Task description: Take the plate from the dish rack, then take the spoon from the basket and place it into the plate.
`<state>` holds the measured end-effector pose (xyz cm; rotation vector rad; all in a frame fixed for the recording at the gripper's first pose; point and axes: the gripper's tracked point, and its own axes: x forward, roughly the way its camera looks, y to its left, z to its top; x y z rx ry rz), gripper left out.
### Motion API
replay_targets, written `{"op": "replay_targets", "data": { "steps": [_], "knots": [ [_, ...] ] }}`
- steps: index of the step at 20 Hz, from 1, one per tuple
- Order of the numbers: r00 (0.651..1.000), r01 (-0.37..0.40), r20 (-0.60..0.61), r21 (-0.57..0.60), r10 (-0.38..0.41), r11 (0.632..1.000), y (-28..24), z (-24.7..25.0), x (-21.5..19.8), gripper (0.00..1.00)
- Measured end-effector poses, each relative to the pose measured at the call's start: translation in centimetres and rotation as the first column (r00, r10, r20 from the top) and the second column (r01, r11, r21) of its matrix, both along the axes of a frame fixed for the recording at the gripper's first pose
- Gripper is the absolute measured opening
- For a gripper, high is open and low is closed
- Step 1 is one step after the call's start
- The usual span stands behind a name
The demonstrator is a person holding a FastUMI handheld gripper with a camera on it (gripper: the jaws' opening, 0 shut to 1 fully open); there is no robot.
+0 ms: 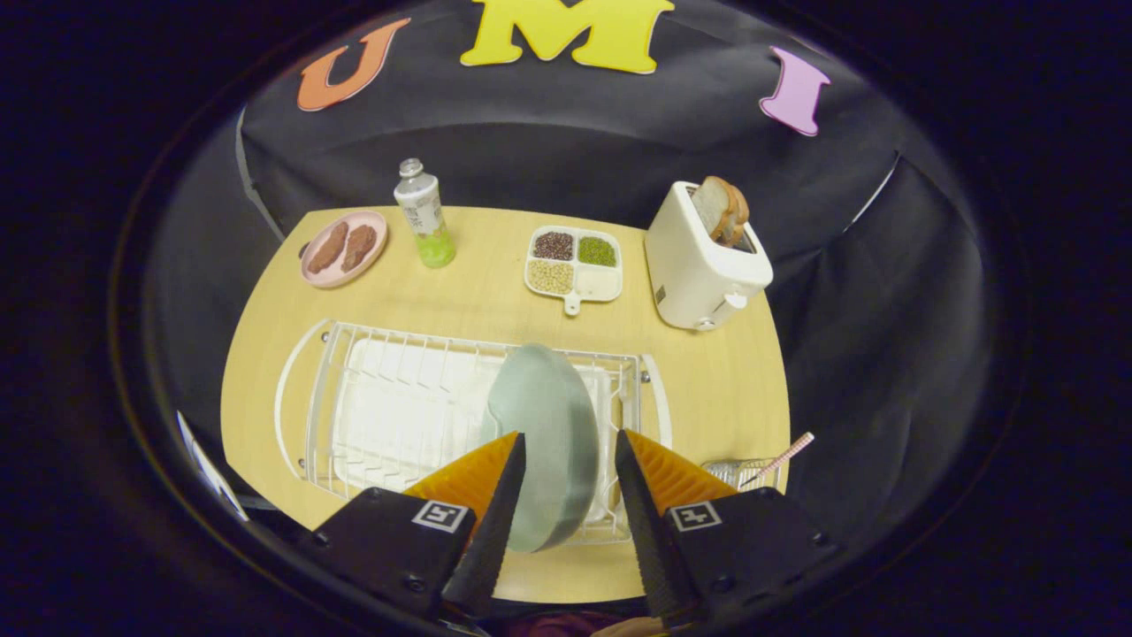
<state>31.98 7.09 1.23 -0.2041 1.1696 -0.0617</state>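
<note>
1. Two fingers of our gripper (570,447) stand apart, gripping nothing.
2. Between them we see the plate (548,416), upright in the dish rack (354,416).
3. We see the basket (738,471) just right of the rack.

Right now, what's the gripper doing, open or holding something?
Gripper: open, its fingers either side of the upright plate in the dish rack, not pressing it.

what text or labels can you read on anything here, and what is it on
No text here can be read.
Bottle: a printed label, too small and blurred to read.
Toaster: a small dark mark on its side, too small to read.
Gripper: a square black-and-white pattern marker on each finger mount, no words. Its fingers stand open on either side of the plate in the dish rack.
</note>
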Motion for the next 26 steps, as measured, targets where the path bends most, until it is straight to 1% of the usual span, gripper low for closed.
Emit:
{"op": "replay_targets", "data": {
  "steps": [3,4,6,8,10,13,15,18,20,23,26],
  "knots": [
    [0.996,0.056,-0.063,-0.051,-0.059,0.997,-1.0,-0.4,0.0,0.45],
    [0.995,0.073,-0.066,-0.065,-0.078,0.995,-1.6,-0.7,0.2,0.27],
    [0.992,0.092,-0.077,-0.080,-0.099,0.993,-2.2,-0.9,0.2,0.23],
    [0.993,0.088,-0.072,-0.083,-0.094,0.993,-2.4,-1.0,0.3,0.20],
    [0.995,0.068,-0.069,-0.080,-0.073,0.995,-2.5,-1.1,0.3,0.20],
    [0.994,0.073,-0.081,-0.069,-0.079,0.995,-2.9,-1.2,0.1,0.20],
    [0.992,0.078,-0.094,-0.087,-0.086,0.993,-3.2,-1.2,-0.2,0.20],
    [0.990,0.072,-0.114,-0.134,-0.087,0.988,-3.5,-0.6,-0.8,0.11],
    [0.990,0.083,-0.105,-0.146,-0.098,0.986,-3.4,-0.2,-1.0,0.09],
    [0.992,0.072,-0.089,-0.166,-0.088,0.983,-2.8,0.1,-1.2,0.09],
    [0.995,0.086,-0.030,-0.199,-0.094,0.976,-2.4,1.0,-0.9,0.08]
  ]
}}
